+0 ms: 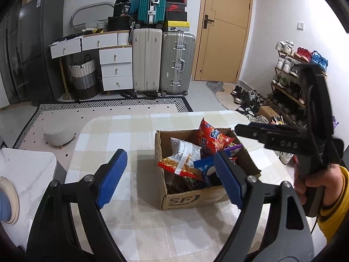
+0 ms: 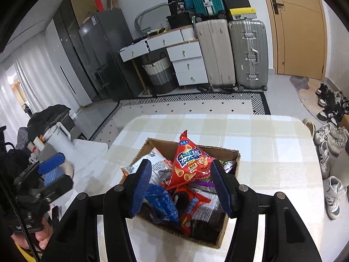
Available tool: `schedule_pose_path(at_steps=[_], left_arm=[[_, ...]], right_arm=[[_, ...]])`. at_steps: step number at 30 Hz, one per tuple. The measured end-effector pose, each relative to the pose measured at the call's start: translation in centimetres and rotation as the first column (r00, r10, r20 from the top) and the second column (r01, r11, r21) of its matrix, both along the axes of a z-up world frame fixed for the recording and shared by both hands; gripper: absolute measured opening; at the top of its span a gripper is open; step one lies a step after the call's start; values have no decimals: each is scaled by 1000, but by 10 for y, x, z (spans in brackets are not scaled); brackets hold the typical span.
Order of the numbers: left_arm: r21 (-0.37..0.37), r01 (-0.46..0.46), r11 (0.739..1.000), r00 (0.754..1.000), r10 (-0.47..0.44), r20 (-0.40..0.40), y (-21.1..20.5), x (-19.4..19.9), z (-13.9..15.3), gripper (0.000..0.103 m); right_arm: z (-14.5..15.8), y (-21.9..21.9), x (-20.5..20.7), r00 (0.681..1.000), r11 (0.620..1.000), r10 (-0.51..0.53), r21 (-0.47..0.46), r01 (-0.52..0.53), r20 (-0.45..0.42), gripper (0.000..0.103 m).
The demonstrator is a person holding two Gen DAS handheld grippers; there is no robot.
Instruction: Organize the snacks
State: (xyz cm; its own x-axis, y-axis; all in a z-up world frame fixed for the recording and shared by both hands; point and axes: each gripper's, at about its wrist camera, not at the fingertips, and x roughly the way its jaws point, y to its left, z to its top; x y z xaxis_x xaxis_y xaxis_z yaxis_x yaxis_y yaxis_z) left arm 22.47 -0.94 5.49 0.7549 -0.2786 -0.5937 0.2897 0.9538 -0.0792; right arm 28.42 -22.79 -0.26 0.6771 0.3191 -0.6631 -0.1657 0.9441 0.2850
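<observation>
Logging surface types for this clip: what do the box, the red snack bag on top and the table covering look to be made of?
Box: brown corrugated cardboard, matte, with torn fluted edges and a printed logo. Red snack bag: thin glossy plastic film, with crinkles and crimped seals. Table covering: pale checked, matte, probably woven cloth, possibly vinyl.

The right gripper (image 2: pixel 181 185) hangs over the box (image 2: pixel 226 150) on the checked table (image 2: pixel 272 152), jaws apart with nothing pinched — a red crisp bag (image 2: pixel 189 163) stands tilted between them atop other packets. The left gripper (image 2: pixel 51 170) shows at far left, open.
</observation>
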Motion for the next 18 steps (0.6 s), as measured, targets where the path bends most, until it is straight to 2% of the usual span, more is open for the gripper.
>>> schedule_pose_path(at_steps=[6, 9, 13, 15, 16, 17, 18], left_arm=[[0, -18, 1000, 1000, 18, 21, 0, -22, 11, 80], [7, -20, 1000, 999, 19, 42, -1, -40, 19, 81], [3, -37, 999, 995, 37, 90, 1, -68, 36, 87], [1, -47, 999, 992, 47, 114, 2, -84, 43, 89], [1, -48, 999, 991, 47, 129, 3, -93, 47, 92], [1, -50, 999, 988, 49, 144, 4, -101, 50, 102], [2, -60, 998, 985, 59, 165, 4, -110, 53, 103]], right_arm=[[31, 1, -37, 996, 999, 4, 36, -7, 84, 58], [48, 3, -60, 991, 999, 13, 50, -19, 131, 71], [76, 9, -100, 976, 997, 39, 50, -51, 216, 76], [85, 12, -119, 968, 997, 50, 49, -64, 247, 86], [91, 13, -132, 960, 996, 52, 50, -68, 275, 91], [95, 15, -140, 955, 996, 53, 51, -71, 291, 91], [98, 16, -150, 950, 996, 56, 48, -74, 306, 91]])
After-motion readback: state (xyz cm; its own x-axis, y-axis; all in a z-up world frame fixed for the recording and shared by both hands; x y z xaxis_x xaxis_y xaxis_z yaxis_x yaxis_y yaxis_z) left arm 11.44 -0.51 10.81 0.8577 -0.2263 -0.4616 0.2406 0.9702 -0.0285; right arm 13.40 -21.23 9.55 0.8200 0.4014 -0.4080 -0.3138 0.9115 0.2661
